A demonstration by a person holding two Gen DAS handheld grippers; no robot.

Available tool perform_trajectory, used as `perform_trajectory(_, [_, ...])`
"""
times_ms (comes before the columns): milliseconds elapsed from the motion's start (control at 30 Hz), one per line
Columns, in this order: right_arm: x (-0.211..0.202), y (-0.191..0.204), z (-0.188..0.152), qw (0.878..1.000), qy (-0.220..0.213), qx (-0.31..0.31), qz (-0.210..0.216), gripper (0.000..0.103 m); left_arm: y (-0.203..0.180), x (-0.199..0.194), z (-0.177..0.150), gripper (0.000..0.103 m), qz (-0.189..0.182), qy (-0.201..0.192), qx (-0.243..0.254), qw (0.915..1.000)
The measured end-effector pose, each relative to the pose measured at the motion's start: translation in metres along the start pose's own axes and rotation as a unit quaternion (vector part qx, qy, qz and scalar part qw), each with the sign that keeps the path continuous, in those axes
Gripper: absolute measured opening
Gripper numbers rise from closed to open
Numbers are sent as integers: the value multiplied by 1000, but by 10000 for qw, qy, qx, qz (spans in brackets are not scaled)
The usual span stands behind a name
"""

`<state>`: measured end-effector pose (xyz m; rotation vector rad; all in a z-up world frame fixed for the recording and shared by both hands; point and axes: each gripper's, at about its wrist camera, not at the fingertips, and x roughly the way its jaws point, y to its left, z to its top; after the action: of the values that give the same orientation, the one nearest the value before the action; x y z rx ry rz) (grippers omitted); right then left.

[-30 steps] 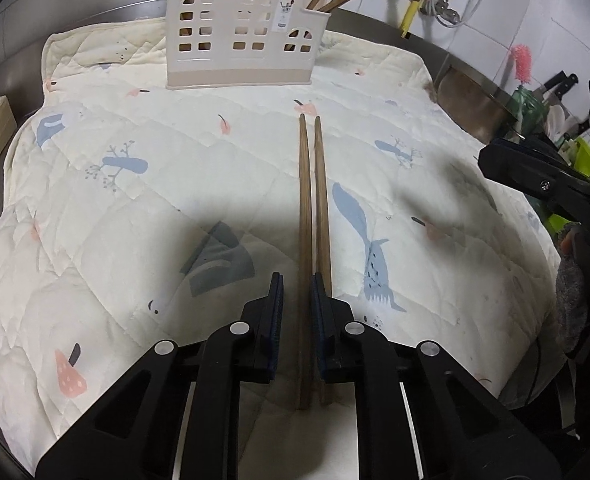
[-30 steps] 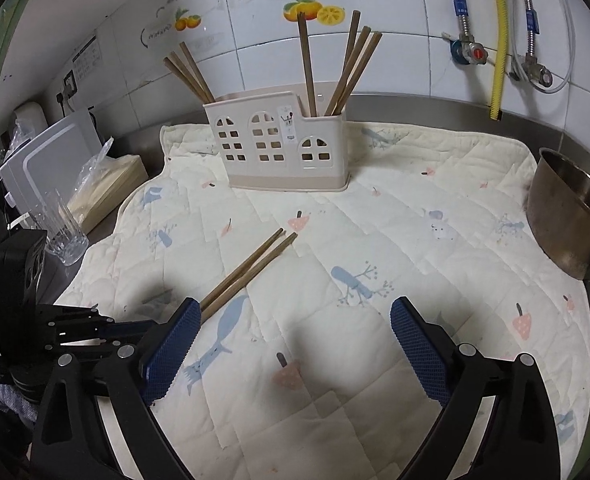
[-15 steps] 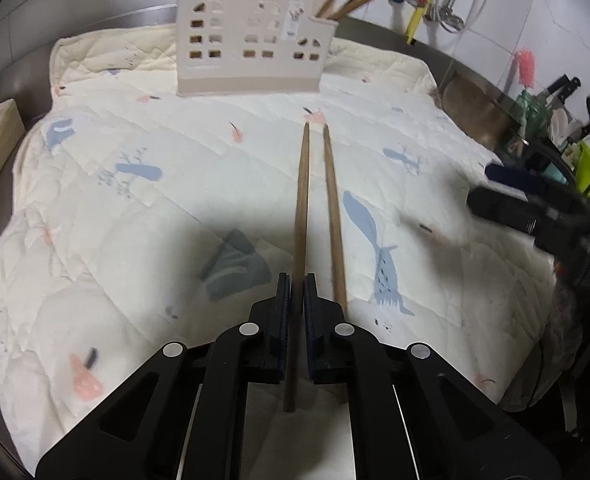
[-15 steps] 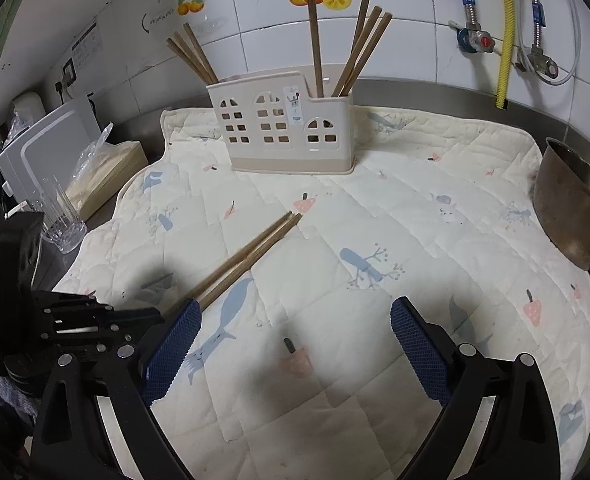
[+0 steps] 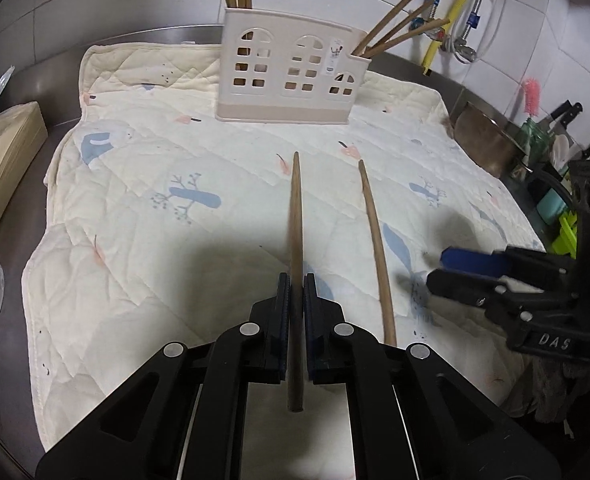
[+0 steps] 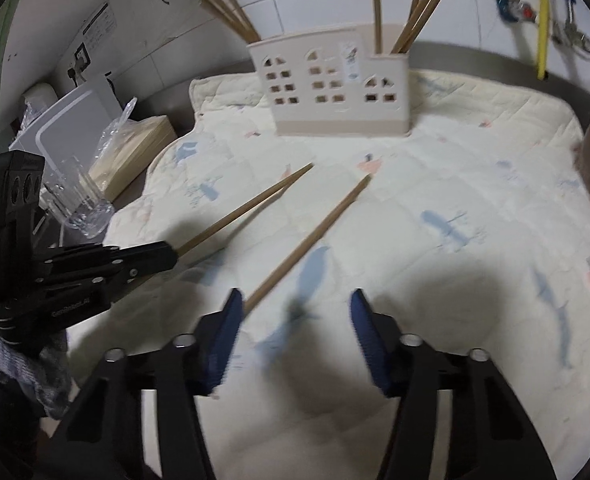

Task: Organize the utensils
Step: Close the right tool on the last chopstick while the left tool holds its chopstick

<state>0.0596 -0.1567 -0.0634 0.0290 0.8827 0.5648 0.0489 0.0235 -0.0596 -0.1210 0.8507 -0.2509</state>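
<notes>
The near end of the loose chopstick [image 6: 309, 242] slips out of sight behind my right fingers [image 6: 225, 344], and that view is blurred, so I can't tell whether it touches the pad; in the left view it lies flat on the quilt [image 5: 143, 248], just right of the held one. My left gripper [image 5: 295, 312] is clenched on a chopstick [image 5: 296, 216], its tip pointing toward the holder [image 5: 291, 76] at the quilt's far edge, where more chopsticks stand. My right gripper [image 6: 295, 336] is spread wide and grasps nothing.
</notes>
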Motion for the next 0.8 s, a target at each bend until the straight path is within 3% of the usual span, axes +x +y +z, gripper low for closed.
perform_trajectory(200, [13, 20, -3, 9996, 175, 152, 155, 28, 6, -1, -2, 5, -101, -37, 12, 9999])
perform_trajectory(567, [35, 30, -8, 9969, 585, 527, 20, 24, 8, -4, -4, 5, -263, -133, 20, 9996])
perform_trajectory(800, [36, 28, -9, 9960, 513, 714, -144, 14, 9, -7, -3, 5, -253, -201, -19, 9995])
